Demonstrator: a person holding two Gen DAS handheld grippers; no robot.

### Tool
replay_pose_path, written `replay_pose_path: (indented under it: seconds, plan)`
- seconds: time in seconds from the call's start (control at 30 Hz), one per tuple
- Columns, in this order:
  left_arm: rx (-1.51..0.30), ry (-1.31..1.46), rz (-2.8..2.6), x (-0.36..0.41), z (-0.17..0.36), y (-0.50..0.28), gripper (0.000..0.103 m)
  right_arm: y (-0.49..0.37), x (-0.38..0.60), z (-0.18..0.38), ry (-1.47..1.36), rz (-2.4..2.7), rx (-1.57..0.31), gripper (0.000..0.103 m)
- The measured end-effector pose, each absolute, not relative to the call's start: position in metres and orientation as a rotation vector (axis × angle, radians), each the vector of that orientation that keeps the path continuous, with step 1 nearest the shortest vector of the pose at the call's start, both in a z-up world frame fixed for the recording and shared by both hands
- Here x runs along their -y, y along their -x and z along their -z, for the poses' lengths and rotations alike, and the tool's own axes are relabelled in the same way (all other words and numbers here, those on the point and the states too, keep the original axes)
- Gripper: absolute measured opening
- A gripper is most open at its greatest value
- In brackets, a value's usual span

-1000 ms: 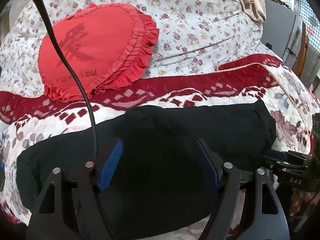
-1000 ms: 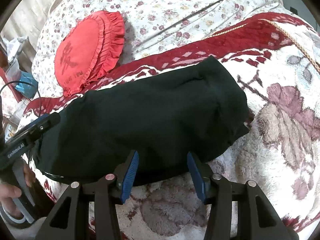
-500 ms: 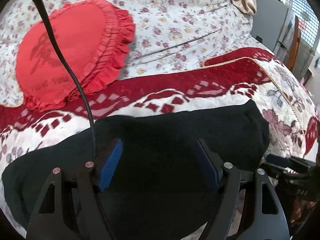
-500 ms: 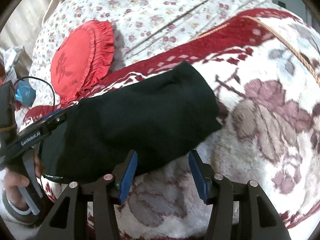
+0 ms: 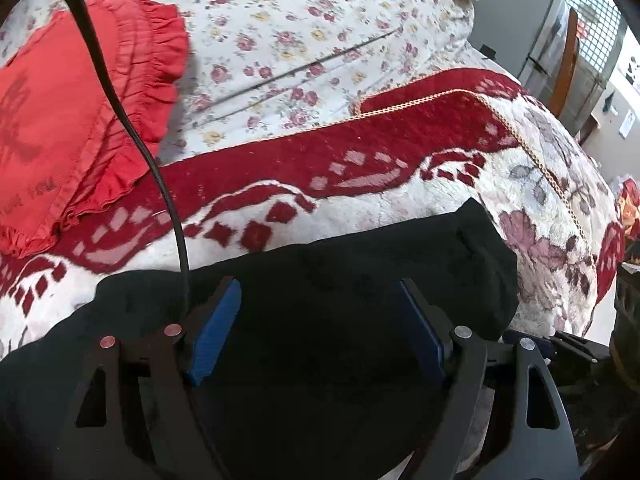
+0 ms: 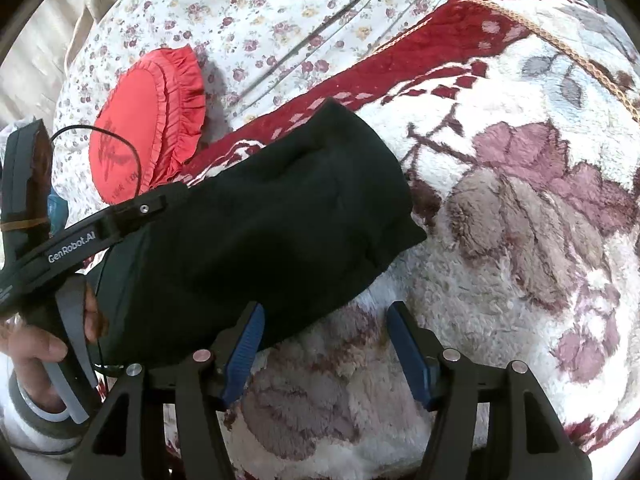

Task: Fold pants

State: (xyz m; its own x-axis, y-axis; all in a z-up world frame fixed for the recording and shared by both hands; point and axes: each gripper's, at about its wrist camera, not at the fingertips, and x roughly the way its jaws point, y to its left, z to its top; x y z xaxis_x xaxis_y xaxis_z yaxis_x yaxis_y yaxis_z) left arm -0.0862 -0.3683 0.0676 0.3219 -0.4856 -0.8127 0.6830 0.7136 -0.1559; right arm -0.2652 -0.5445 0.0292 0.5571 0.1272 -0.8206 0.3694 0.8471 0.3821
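Observation:
The black pants [image 5: 340,280] lie folded into a long band across a red and white plush blanket [image 5: 380,152] on a bed. In the right wrist view the pants [image 6: 272,216] run from lower left to the middle. My left gripper [image 5: 316,300] is open, its blue pads above the pants' middle with nothing between them. My right gripper [image 6: 324,324] is open and empty, just off the pants' near edge, over the blanket [image 6: 520,240]. The left gripper's body [image 6: 80,240] and the hand holding it show at the left in the right wrist view.
A red frilled heart-shaped cushion [image 5: 60,120] lies at the far left on a flowered sheet [image 5: 300,20]. A black cable [image 5: 132,132] hangs across the left wrist view. Grey furniture [image 5: 520,20] stands beyond the bed at the right. The cushion also shows in the right wrist view [image 6: 148,120].
Both grippers have drawn back and to the right, still open. The right gripper has moved off the pants' edge onto the blanket. The pants sit lower and further left in both views.

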Motion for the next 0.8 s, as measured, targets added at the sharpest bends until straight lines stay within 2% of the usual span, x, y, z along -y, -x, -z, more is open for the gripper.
replay_pose_path:
  seconds: [0.8]
  plan:
    - [-1.025, -0.286, 0.97, 0.432, -0.061, 0.07, 0.079, 0.255, 0.557, -0.021, -0.645, 0.17, -0.897, 0.069]
